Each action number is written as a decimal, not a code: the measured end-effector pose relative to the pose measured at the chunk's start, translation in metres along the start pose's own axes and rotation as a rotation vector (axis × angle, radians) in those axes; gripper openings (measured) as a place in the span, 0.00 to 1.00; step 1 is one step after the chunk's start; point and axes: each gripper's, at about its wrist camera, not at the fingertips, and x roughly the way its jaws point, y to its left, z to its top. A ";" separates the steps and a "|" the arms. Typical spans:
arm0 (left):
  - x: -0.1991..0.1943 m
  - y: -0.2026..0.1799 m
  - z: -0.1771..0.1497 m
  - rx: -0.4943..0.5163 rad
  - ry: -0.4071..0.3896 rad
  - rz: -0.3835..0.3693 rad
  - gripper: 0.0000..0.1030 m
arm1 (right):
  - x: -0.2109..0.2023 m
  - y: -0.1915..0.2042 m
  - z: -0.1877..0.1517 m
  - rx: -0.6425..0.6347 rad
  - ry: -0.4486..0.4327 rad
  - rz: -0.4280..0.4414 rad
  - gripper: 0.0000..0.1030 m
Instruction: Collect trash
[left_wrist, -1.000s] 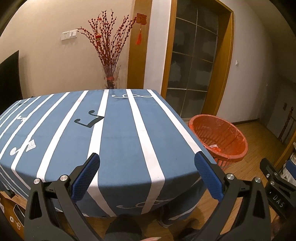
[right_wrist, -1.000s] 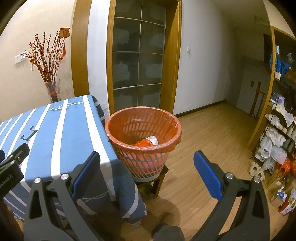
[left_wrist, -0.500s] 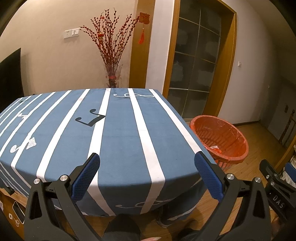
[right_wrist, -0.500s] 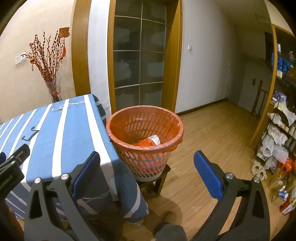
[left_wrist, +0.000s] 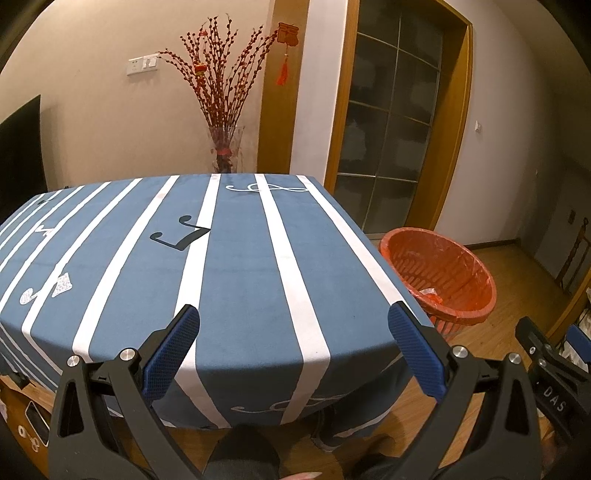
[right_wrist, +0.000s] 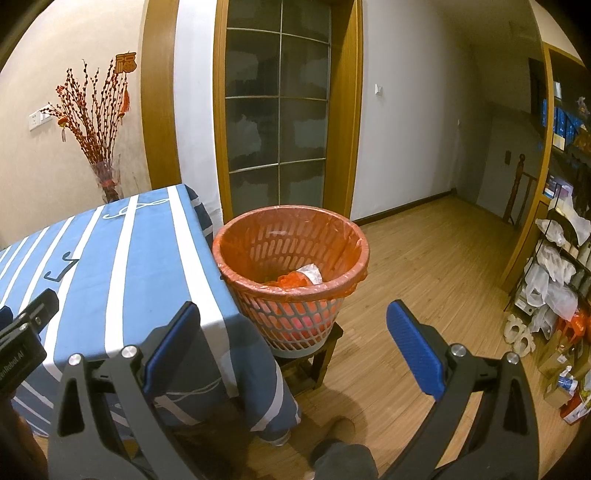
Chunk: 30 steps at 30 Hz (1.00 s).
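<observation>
Trash basket (right_wrist: 291, 273): orange plastic lattice bin with a red liner folded over its rim, standing on a low dark stool (right_wrist: 314, 360) just beside the table's right edge.
Contents: crumpled red and white scraps (right_wrist: 301, 277) lying at the bottom.
Table (left_wrist: 236, 266): covered by a blue cloth with white stripes and printed music notes, 1 black, others white; a treble-clef flourish at the far end.
Left gripper (left_wrist: 293, 334): blue pads spread wide apart, nothing between them, held over the table's near edge.
Right gripper (right_wrist: 293, 332): pads likewise spread, empty, facing the basket.
Writing: "DAS" on the right gripper's body in the left view; "Robot AI", partly cut off, on the left gripper's body in the right view.
Vase (left_wrist: 226, 153): clear glass, red berry branches, behind the table.
Shelving (right_wrist: 561, 258): bags and boxes, far right.
</observation>
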 end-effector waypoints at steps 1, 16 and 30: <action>0.000 0.000 0.000 -0.001 0.000 0.000 0.98 | 0.000 0.000 0.000 0.001 0.001 0.001 0.96; -0.003 0.001 0.003 -0.019 -0.021 0.022 0.98 | 0.000 0.002 0.000 -0.003 0.003 0.004 0.96; -0.012 0.007 0.006 -0.052 -0.048 0.053 0.97 | -0.011 0.002 0.001 -0.004 -0.033 0.001 0.96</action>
